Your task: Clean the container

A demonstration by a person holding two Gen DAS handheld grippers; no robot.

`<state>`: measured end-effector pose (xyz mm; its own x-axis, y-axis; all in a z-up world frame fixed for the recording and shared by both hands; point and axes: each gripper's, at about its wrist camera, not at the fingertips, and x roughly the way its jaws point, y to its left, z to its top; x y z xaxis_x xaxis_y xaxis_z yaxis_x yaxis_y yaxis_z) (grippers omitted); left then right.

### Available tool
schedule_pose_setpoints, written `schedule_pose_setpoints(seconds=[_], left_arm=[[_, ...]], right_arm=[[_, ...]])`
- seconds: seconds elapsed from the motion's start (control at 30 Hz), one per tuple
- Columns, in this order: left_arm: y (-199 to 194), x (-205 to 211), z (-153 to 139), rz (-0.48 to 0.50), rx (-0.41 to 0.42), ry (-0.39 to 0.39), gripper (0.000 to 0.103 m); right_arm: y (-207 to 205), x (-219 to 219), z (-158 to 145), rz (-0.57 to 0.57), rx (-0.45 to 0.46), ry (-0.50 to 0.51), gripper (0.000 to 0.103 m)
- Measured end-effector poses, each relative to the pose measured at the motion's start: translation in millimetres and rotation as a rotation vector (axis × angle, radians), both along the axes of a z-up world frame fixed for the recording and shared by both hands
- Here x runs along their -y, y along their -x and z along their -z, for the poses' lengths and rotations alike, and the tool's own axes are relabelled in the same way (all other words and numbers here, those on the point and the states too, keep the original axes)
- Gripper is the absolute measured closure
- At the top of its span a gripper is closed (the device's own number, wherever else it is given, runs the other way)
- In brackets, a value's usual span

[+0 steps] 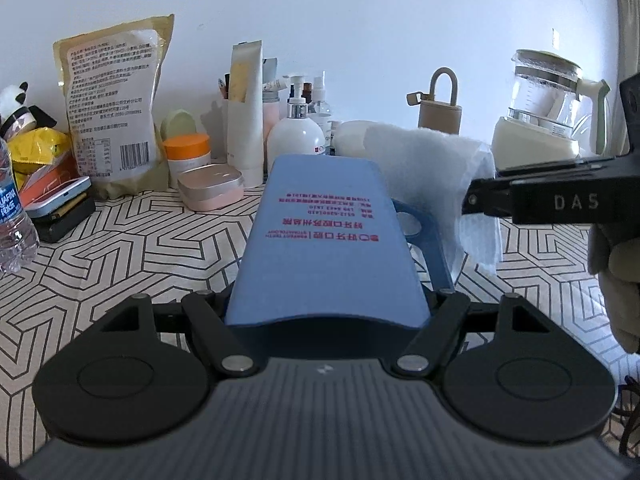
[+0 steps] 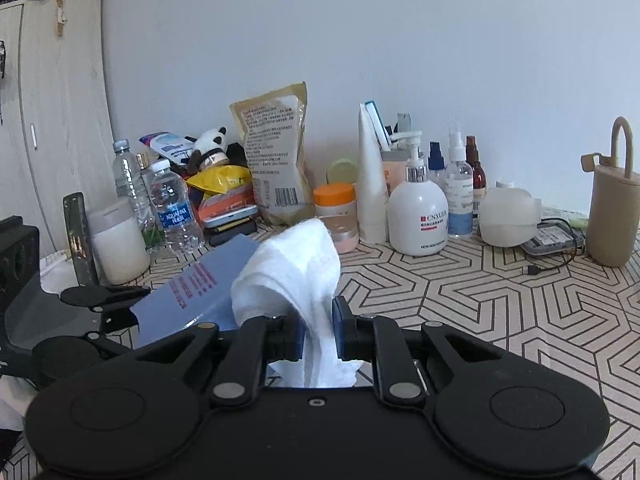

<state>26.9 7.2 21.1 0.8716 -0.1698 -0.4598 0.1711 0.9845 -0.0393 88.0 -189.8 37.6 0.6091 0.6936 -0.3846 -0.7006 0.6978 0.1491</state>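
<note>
A blue container [image 1: 326, 240] with red print lies lengthwise between the jaws of my left gripper [image 1: 326, 280], which is shut on its sides; a blue handle [image 1: 420, 232] sticks out to its right. My right gripper [image 2: 318, 328] is shut on a white cloth [image 2: 292, 276], bunched up above its blue pads [image 2: 340, 324]. In the left wrist view the cloth [image 1: 424, 168] hangs at the container's far right end, with the right gripper [image 1: 472, 200] reaching in from the right. In the right wrist view the container [image 2: 200, 292] is just left of the cloth. I cannot tell whether they touch.
Along the wall on the patterned tablecloth [image 2: 500, 312] stand a food pouch [image 2: 276, 152], water bottles [image 2: 174, 208], an orange-lidded jar [image 2: 335, 200], a white pump bottle [image 2: 418, 216], spray bottles, a beige flask [image 2: 612, 220] and a glass kettle [image 1: 552, 96]. A pink tin [image 1: 212, 186] lies near the container.
</note>
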Motion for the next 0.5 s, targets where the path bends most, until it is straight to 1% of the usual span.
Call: schedule_pose_setpoints(seconds=[0.1,0.2,0.23,0.33,0.4,0.5], left_arm=[[-1,3,1,0.006,-0.009,-0.016,0.028],[0,4,1,0.004,0.000,-0.023,0.029],[1,4,1,0.006,0.002,-0.024,0.029],[1,4,1,0.003,0.002,-0.021,0.029],[0,2,1,0.003,-0.004,-0.012,0.029],[0,2,1,0.002,-0.007,-0.013,0.029]], right_arm=[[1,2,-2,-0.008,0.004,-0.017,0.084],[4,2,-4,-0.099,-0.028,-0.092,0.083],[6,-1,-4,-0.128,-0.030,-0.091,0.083],[16,-16,-1,-0.197,-0.015,-0.040,0.083],[21,-21,-2,-0.210,0.011,-0.027,0.082],[20,-20,-2,-0.249,-0.012,-0.049,0.082]])
